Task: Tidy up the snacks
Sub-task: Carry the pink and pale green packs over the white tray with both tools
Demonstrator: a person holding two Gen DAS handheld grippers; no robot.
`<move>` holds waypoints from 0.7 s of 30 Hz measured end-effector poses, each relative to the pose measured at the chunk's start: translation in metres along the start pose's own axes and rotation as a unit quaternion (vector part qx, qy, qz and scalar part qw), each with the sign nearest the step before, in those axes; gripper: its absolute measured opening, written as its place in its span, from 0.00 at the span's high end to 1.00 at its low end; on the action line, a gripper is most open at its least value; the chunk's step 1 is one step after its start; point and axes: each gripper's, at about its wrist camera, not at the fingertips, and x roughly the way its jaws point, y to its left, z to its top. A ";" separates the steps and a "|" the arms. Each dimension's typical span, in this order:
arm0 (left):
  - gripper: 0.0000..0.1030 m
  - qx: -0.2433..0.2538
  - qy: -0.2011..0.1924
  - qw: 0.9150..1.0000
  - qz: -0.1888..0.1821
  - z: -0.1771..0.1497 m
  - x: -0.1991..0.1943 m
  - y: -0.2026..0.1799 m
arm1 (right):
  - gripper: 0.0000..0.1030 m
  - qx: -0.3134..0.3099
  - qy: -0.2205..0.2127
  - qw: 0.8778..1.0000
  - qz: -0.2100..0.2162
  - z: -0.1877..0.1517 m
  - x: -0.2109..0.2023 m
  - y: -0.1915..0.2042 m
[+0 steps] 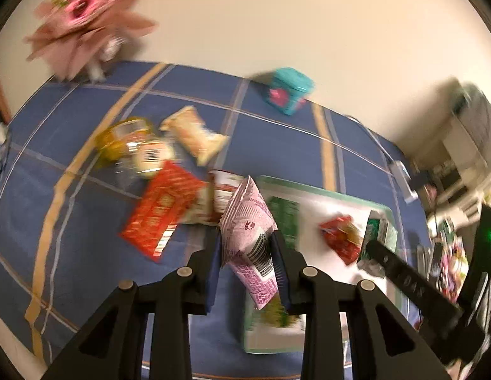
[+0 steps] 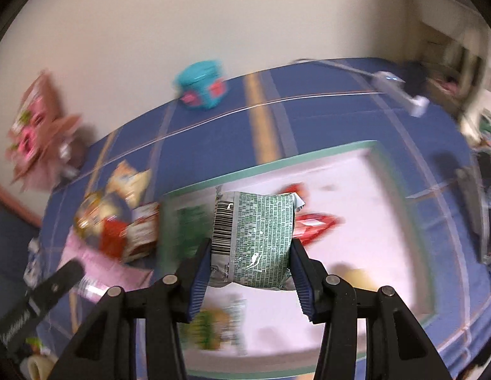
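- Left gripper (image 1: 247, 250) was clamped on a pink snack packet (image 1: 250, 234), barcode side up, held above the blue checked tablecloth (image 1: 277, 139) right at the left edge of the white tray (image 1: 327, 193).
- Right gripper (image 2: 250, 259) was clamped on a green snack packet (image 2: 261, 237), barcode facing the camera, held over the tray's white floor (image 2: 372, 221).
- Seen from the left wrist, the right gripper's packet (image 1: 376, 234) sat over the tray's right side.
- In the tray: a red packet (image 1: 340, 237) near the middle, another green packet (image 1: 285, 218) by the left wall, and something green-yellow below the pink packet, too blurred to identify.
- Loose pile on the cloth left of the tray: a red flat packet (image 1: 163, 212), a beige puffed bag (image 1: 194, 134), a yellow-gold packet (image 1: 125, 136), and a red-and-white packet (image 1: 223, 193) touching the tray's corner.
- Teal box (image 1: 288, 90) stood at the far cloth edge by the wall, well apart from the pile.
- Pink bouquet (image 1: 87, 22) at the far left corner, blurred.
- White power strip (image 2: 400, 91) lay on the cloth beyond the tray's far right corner.
- Both views motion-blurred; print on the packets unreadable.
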 end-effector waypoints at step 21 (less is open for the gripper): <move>0.69 0.118 0.016 0.993 -0.015 -0.024 0.058 -0.083 | 0.51 0.037 0.011 0.998 -0.056 0.003 0.023 -0.079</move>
